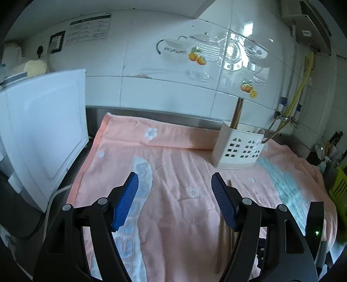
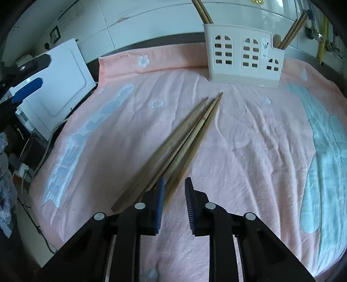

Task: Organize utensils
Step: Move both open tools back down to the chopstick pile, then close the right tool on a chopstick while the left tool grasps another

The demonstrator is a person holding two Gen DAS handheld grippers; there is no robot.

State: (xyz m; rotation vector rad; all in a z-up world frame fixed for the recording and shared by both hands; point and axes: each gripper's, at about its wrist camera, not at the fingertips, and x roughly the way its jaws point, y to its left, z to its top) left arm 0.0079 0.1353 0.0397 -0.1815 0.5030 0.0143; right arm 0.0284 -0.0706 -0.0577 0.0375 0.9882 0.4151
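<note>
Partly done, by the look of it: some chopsticks already stand in the holder (image 2: 244, 57) at the upper right of the right wrist view, at both of its ends. A loose bundle of chopsticks (image 2: 184, 138) lies mid-frame on the pink towel (image 2: 249, 141) covering the bench. The right gripper (image 2: 173, 204) sits at their near ends, jaws parted, one stick between them but not clamped. The left gripper (image 1: 174, 199) is wide open, holding nothing.

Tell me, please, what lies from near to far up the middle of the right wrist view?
right gripper → loose chopsticks on the pink towel → white utensil holder → tiled wall.
</note>
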